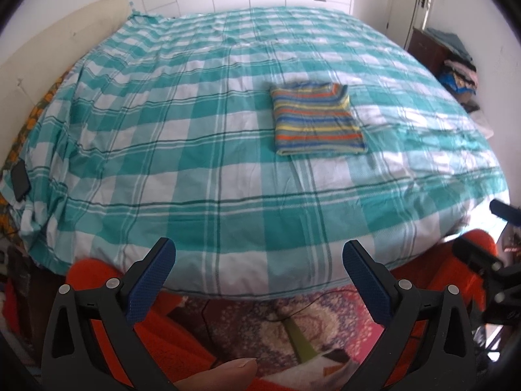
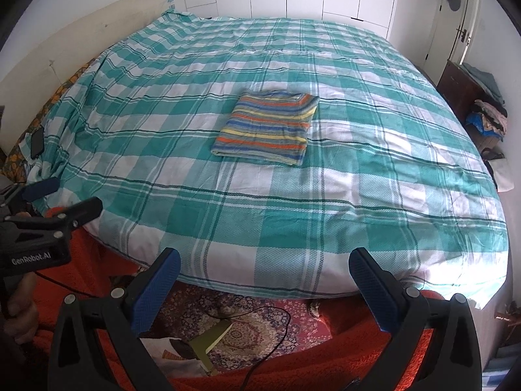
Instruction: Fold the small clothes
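Observation:
A small striped garment [image 1: 316,119] in blue, yellow, orange and grey lies folded into a neat rectangle on the teal-and-white checked bed cover [image 1: 195,163]. It also shows in the right wrist view [image 2: 268,127], near the bed's middle. My left gripper [image 1: 259,262] is open and empty, held back over the bed's near edge, far from the garment. My right gripper [image 2: 265,270] is open and empty too, over the near edge. The left gripper appears at the left of the right wrist view [image 2: 58,200], and the right one at the right edge of the left wrist view [image 1: 491,231].
A cream headboard [image 2: 65,42] runs along the left. A dark phone [image 2: 36,145] lies at the bed's left edge. A wooden cabinet with piled clothes [image 2: 482,110] stands at the right. A patterned rug [image 2: 247,319], a cable and orange fabric [image 2: 325,365] lie below.

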A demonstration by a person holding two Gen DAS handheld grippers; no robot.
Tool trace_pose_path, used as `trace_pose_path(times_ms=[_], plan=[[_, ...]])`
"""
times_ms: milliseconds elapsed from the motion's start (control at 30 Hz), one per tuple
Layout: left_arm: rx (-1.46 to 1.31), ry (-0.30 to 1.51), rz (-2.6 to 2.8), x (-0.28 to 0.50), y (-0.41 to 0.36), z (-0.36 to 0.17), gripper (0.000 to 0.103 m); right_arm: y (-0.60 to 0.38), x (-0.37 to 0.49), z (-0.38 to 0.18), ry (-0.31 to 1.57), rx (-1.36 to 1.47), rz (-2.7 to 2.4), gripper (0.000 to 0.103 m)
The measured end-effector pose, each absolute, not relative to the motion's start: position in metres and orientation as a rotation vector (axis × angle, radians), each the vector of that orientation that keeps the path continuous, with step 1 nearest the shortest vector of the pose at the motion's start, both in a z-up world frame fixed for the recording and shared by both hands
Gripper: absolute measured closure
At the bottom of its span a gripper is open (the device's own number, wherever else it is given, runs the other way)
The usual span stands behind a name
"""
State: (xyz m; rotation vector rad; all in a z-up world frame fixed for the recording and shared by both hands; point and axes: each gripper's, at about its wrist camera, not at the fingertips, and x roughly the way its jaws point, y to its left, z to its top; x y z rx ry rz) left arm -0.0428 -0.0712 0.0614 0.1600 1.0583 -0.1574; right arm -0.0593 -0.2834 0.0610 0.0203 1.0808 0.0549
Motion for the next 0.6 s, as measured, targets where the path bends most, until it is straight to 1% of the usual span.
trace_pose_path(times_ms=[233,600], plan=[[0.192,1.054,-0.166,-0.045,-0.0723,0.0638,0.001,-0.2872,-0.0619,0.0698,1.1,0.029,0.045,0.001],[0.198,1.069,-0.182,-0.0404,-0.0745,0.0588,0.002,-0.2855,-0.059,0.0611,1.127,-0.001,0.035,0.001]])
